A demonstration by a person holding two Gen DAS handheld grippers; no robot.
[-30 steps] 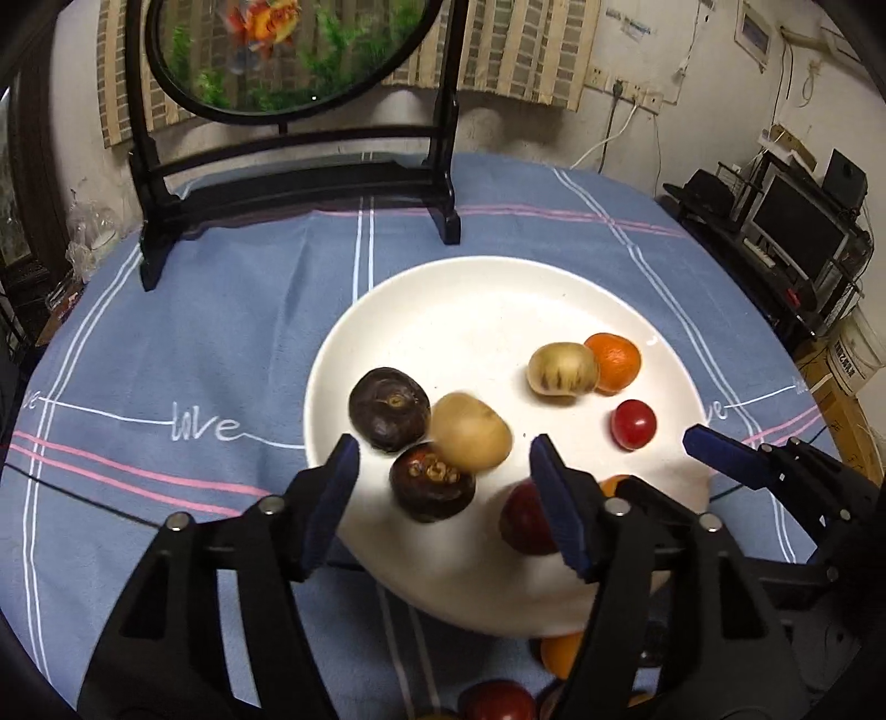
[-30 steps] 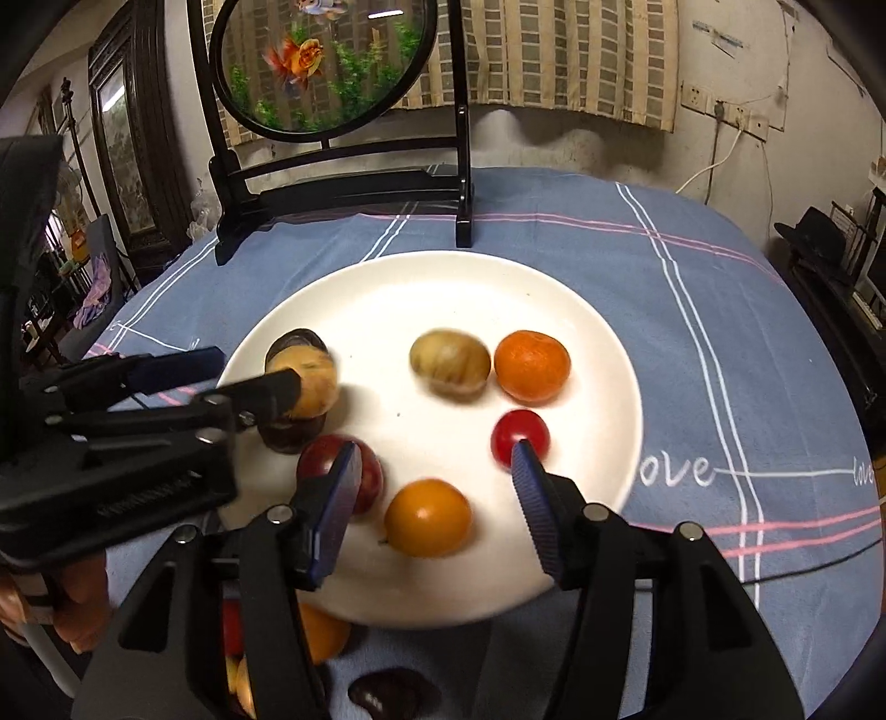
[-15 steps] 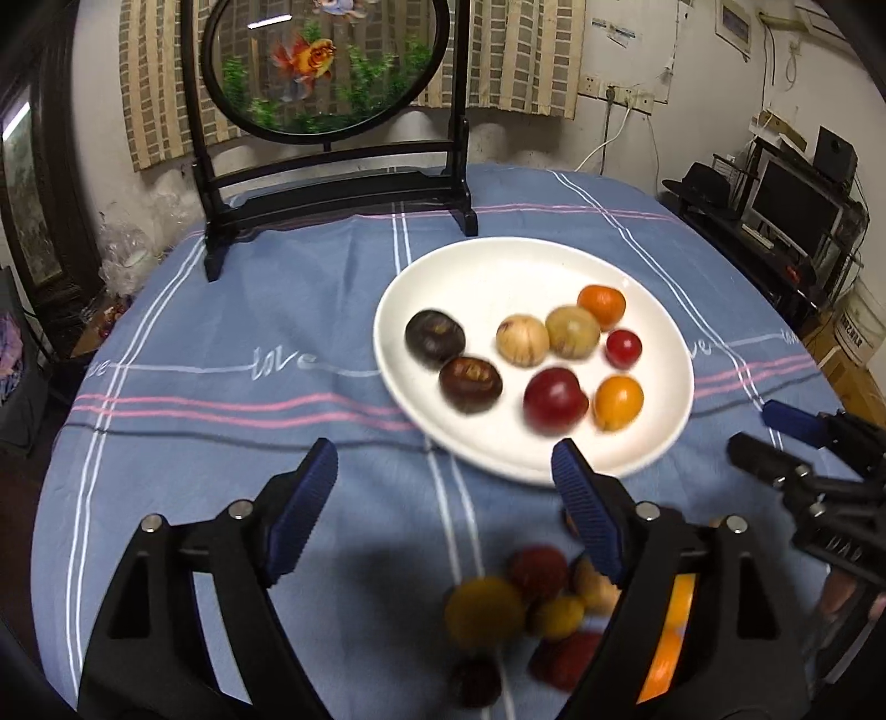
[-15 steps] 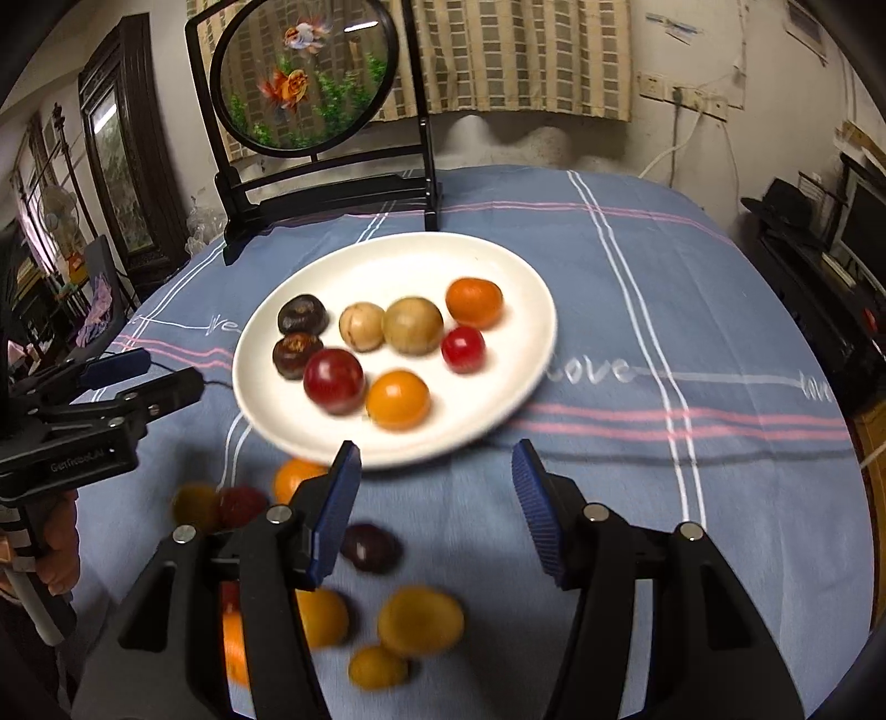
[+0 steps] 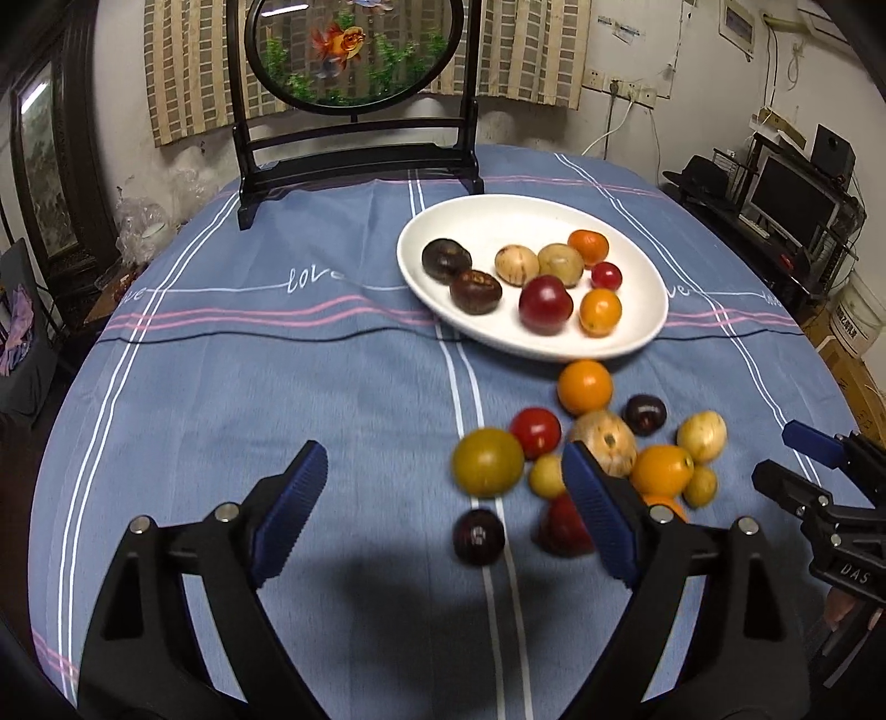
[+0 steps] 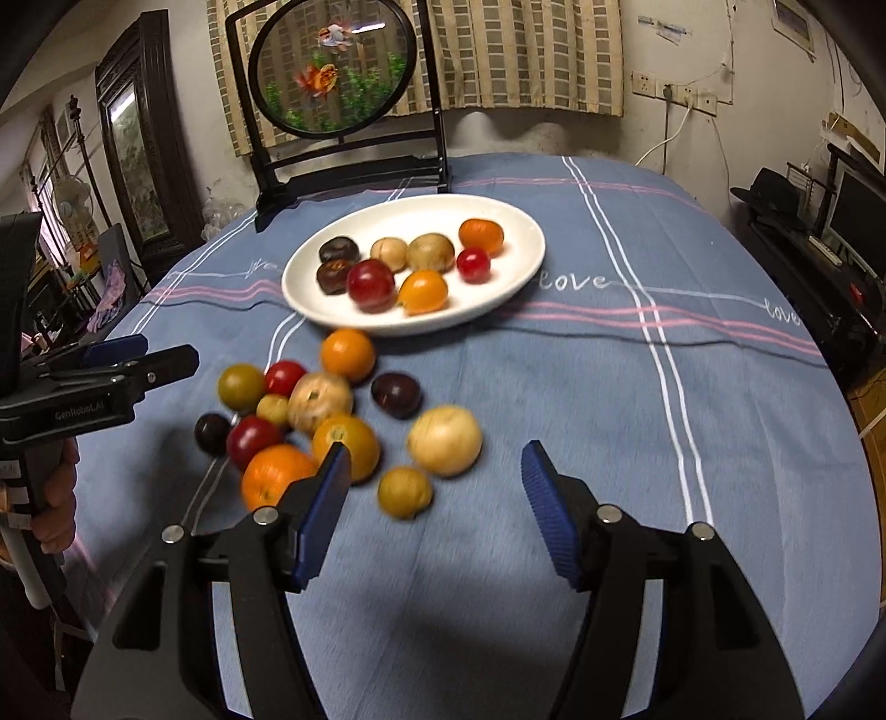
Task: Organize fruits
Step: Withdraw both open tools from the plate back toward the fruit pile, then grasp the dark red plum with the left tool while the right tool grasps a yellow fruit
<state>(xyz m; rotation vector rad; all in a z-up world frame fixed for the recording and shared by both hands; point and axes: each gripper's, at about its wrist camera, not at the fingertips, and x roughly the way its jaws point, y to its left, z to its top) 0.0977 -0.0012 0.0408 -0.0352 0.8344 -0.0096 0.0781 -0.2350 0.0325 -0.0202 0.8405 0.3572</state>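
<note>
Both grippers have drawn back from over the plate since the earlier frames; the loose fruit, formerly at the bottom edge, now lies ahead of them.

Table [image 5: 232,387]: round, blue striped cloth, bearing everything below.

Goldfish screen [image 5: 354,50]: black stand, far edge, well apart from the work.

Plate [image 5: 498,221]: white, beyond the loose fruit. Holds eight pieces, among them two dark ones at its left and a red one [image 5: 545,304] near the front rim.

Left gripper [image 5: 446,512]: jaws opening, already wide, nothing between the pads but cloth; a dark plum [image 5: 479,536] and a yellow-green fruit [image 5: 488,461] lie just ahead within its span.

Right gripper [image 6: 434,512]: jaws opening, about half spread, empty; a small yellowish fruit [image 6: 404,492] sits just ahead of the gap, a pale round one [image 6: 444,440] beyond it.

Loose fruit: about a dozen pieces clustered on the cloth just short of the plate's near rim; the orange [image 5: 584,386] lies nearest that rim. All are roundish, so no long axis governs the grasp.

Governing relation, as judged: the cluster lies between the two grippers, its left side nearer the left jaws, its right side nearer the right. Each hand likely takes its own nearest piece, then carries it forward to the plate.

Progress, as judged: under halfway.
</note>
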